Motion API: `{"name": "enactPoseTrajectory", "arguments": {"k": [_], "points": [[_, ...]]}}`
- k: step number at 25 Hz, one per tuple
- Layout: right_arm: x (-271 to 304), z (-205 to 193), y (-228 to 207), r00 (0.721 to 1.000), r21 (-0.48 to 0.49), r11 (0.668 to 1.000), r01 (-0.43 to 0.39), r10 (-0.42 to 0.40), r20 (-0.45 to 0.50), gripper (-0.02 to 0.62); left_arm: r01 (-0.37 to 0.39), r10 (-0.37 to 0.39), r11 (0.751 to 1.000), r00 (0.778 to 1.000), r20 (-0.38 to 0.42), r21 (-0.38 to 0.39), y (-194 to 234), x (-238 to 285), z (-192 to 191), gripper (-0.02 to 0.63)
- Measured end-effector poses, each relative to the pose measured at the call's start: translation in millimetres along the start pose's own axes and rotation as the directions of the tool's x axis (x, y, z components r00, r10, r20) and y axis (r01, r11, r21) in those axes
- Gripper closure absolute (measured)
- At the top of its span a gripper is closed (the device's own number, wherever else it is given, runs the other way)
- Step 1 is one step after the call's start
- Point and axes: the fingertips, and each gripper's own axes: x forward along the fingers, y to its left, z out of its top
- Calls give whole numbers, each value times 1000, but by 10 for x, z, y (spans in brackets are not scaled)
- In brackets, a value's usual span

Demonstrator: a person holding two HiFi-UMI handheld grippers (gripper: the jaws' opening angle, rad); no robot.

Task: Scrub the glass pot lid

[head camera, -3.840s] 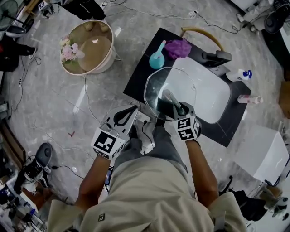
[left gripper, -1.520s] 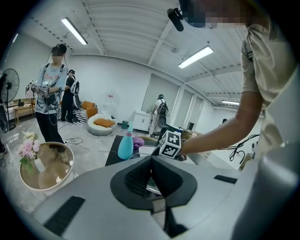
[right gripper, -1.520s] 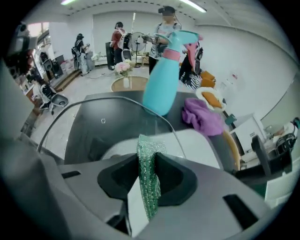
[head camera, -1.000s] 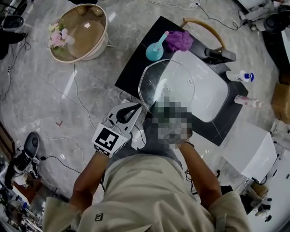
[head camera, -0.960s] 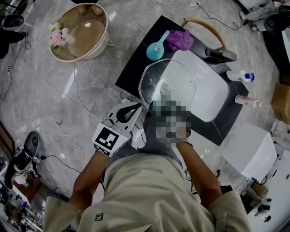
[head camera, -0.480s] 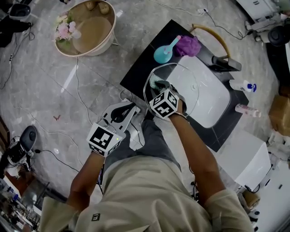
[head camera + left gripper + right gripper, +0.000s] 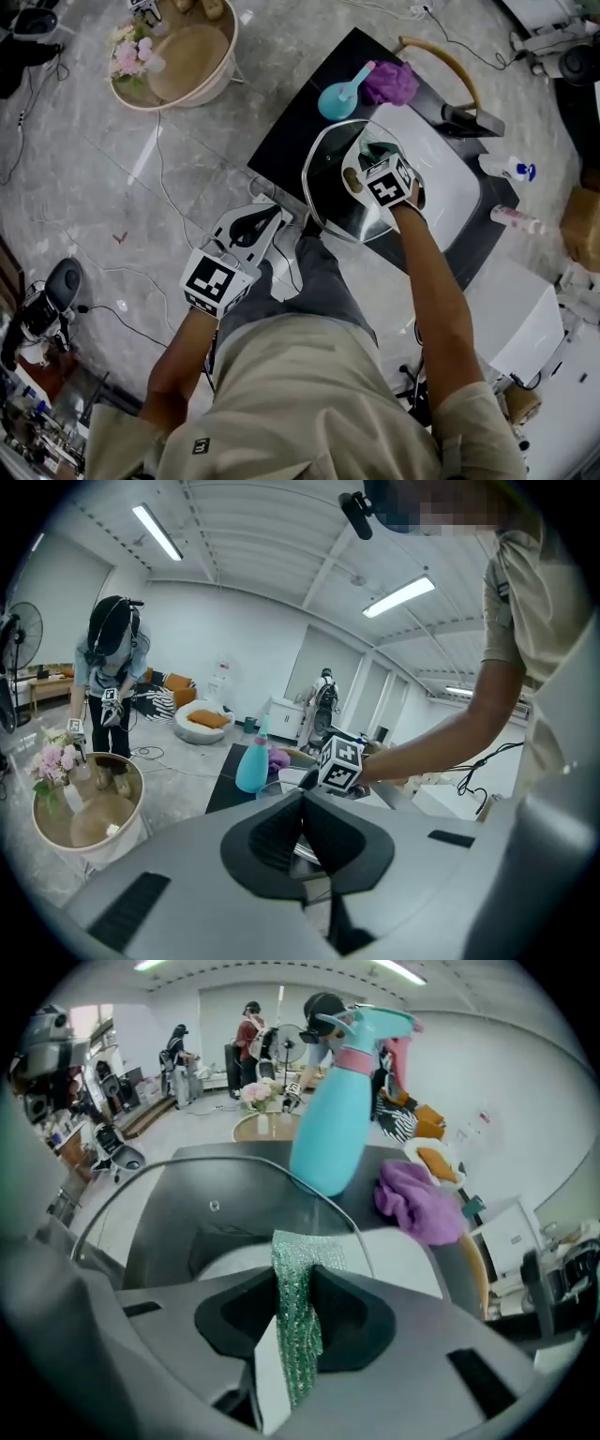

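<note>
Your right gripper (image 7: 294,1290) is clamped tight on a green scrub pad (image 7: 300,1249). The pad sticks out past the tips, so the mesh meets the glass before the plastic does. Your left gripper (image 7: 302,808) has its jaws closed to a narrow slit, and a strip of metal rim shows in the gap behind the tips. It appears to be pinching the edge of the glass pot lid (image 7: 339,208) to act as the steadying hand.

That lid stands tilted over the near left corner of the white sink (image 7: 452,204), overlapping the black counter (image 7: 286,141), so drips should fall into the basin. In the head view your left gripper (image 7: 268,223) sits at the lid's near edge, well out of the scrubbing path. Your right gripper (image 7: 373,157) lies over the far part of the glass.

From the right gripper view the lid (image 7: 173,1218) arcs just ahead of the pad, though I cannot tell if they are touching. A teal spray bottle (image 7: 339,1101) and a purple cloth (image 7: 417,1206) wait beyond it, within reach but off the work.
</note>
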Motion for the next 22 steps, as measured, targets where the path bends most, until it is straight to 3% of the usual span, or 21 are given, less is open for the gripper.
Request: {"name": "enactPoseTrajectory", "arguments": {"k": [4, 10, 15, 22], "points": [[-115, -446, 7, 998, 72, 997, -17, 22, -59, 483, 14, -14, 1000, 1000, -18, 19, -9, 52, -14, 592], [-322, -742, 498, 996, 107, 992, -65, 71, -54, 483, 51, -50, 998, 998, -33, 42, -55, 161, 3, 592], [-458, -648, 949, 994, 88, 991, -98, 102, -34, 482, 68, -66, 996, 997, -26, 51, -97, 189, 60, 592], [-497, -213, 1472, 986, 36, 985, -167, 166, 35, 482, 54, -52, 998, 998, -33, 39, -53, 35, -4, 592]]}}
